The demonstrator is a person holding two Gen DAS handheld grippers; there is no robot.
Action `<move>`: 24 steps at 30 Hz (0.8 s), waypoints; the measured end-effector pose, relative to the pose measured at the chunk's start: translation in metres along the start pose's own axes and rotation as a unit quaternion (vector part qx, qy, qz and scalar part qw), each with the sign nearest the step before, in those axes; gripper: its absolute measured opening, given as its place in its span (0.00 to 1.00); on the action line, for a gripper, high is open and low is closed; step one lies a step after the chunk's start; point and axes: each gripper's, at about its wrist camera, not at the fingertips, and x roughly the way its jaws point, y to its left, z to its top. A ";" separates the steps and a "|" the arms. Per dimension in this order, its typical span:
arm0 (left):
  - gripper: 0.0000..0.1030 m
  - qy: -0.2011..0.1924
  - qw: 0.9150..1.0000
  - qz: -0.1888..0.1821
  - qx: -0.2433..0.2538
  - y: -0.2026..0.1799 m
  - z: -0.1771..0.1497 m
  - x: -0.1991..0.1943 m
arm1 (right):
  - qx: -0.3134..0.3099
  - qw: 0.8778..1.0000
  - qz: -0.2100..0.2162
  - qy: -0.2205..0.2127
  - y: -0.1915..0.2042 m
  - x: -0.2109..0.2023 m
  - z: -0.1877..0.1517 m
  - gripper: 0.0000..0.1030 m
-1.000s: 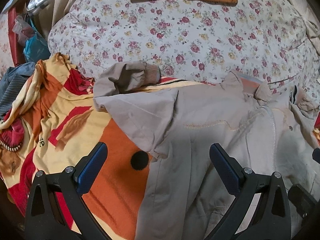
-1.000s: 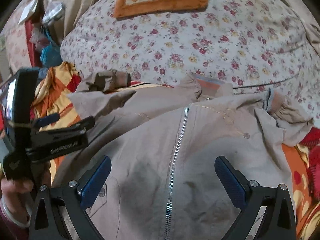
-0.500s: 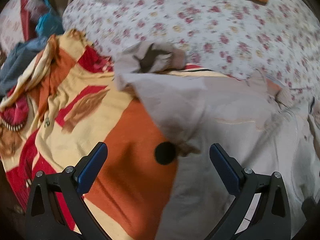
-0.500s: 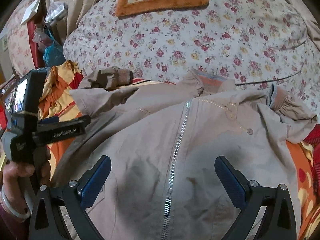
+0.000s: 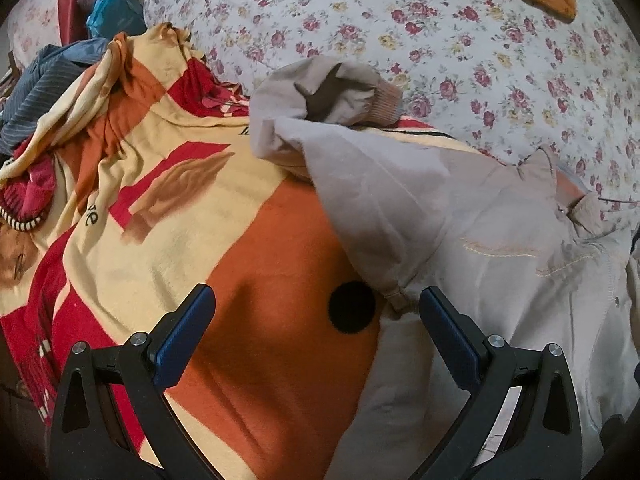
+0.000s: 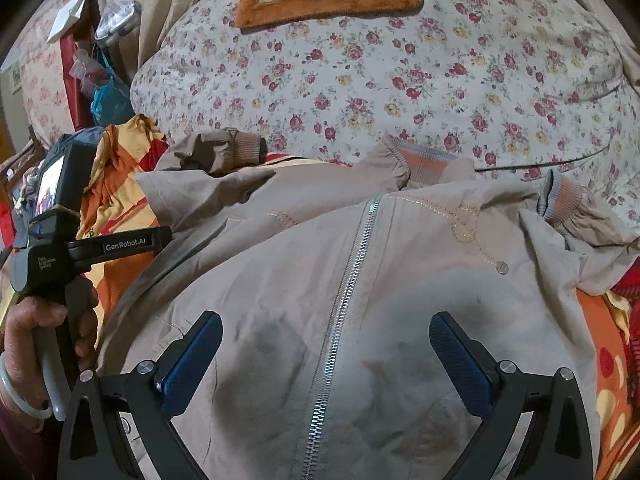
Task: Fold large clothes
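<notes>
A patterned blanket (image 5: pixel 168 240) covers the bed; the jacket (image 6: pixel 320 280) fills mid-frame, its sleeve edge at center in the left view. Left gripper (image 5: pixel 316 312) and right gripper (image 6: pixel 326 336) both gape, empty, above cloth.

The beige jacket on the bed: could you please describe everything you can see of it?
The beige jacket looks like thin woven cloth, creased and smudged with dark marks on the front. It lies front up on the patterned blanket, its collar against the floral duvet. A silver zipper is closed up the middle, with a snap button beside it. Both sleeves are bent back, ending in ribbed cuffs. The left claw and right claw are open, gripping nothing.
</notes>
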 end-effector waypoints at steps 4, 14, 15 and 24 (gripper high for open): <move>0.99 -0.008 1.000 -0.006 0.008 -0.003 0.001 -0.006 | 0.002 1.000 -0.013 0.004 -0.002 0.001 0.000 0.99; 0.99 -0.025 0.999 -0.026 0.025 -0.016 -0.001 -0.022 | 0.012 0.999 -0.051 0.005 -0.014 -0.003 0.000 0.99; 0.99 -0.027 0.999 -0.028 0.027 -0.018 -0.001 -0.024 | 0.015 0.998 -0.053 0.004 -0.016 -0.004 0.000 0.99; 0.99 -0.046 0.994 -0.075 0.066 -0.045 -0.009 -0.049 | 0.038 0.995 -0.095 0.006 -0.041 -0.011 0.000 0.99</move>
